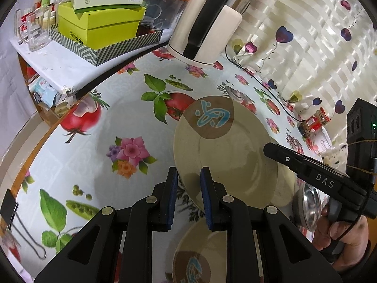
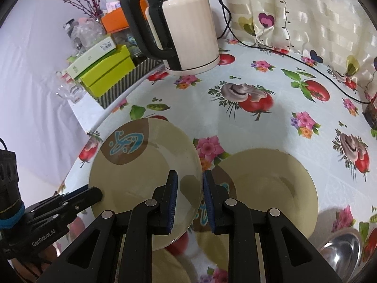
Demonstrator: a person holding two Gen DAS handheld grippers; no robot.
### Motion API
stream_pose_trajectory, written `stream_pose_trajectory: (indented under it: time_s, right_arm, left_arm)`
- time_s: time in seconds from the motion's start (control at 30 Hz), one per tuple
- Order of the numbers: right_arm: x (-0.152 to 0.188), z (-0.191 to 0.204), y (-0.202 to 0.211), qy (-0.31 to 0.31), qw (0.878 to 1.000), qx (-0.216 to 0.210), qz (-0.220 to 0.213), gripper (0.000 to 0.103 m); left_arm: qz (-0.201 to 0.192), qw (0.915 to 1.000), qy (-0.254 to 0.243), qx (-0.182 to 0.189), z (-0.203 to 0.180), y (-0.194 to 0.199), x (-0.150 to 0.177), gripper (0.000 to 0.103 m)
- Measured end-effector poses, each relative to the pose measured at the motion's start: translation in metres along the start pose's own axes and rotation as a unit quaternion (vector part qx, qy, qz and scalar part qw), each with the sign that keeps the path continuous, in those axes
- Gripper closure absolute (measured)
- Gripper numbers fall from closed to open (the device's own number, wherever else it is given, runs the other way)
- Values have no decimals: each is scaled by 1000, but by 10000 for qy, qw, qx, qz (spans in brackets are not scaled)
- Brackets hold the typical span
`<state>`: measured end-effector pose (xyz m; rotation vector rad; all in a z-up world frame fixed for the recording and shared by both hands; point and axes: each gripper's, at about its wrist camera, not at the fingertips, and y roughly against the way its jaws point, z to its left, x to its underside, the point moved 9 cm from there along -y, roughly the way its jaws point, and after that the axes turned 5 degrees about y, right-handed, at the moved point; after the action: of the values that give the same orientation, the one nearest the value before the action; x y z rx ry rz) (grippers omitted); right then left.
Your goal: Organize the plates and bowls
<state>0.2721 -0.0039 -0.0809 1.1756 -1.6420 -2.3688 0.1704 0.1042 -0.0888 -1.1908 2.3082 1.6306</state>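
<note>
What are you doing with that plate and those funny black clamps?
A person holds a clamp-like gripper in each hand. Both the left gripper and the right gripper pinch opposite edges of one beige plate, holding it over the flowery tablecloth. A second plate lies on the table beside it, and a steel bowl sits nearby. A kettle stands at the back.
</note>
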Motion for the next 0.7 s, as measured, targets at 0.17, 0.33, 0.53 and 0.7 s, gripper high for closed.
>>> stream_pose_trajectory:
  time_s: [0.17,0.33,0.53,0.7]
  right_arm:
    - [11,3,12,-11,10000,14,-13,82]
    - [25,7,23,-27,10000,24,-4,81]
    - [44,10,34,-100,9999,18,29,82]
    - [60,12,39,-150,9998,2,88,81]
  left_arm:
    - [38,10000,-55,-21,-3,8,11,82]
    - [95,9999,-118,-46,-4,16,25,82]
    - [151,9996,-218,-81,-7,24,42,82]
    - [222,9992,-299,-116,-7,31,55,82]
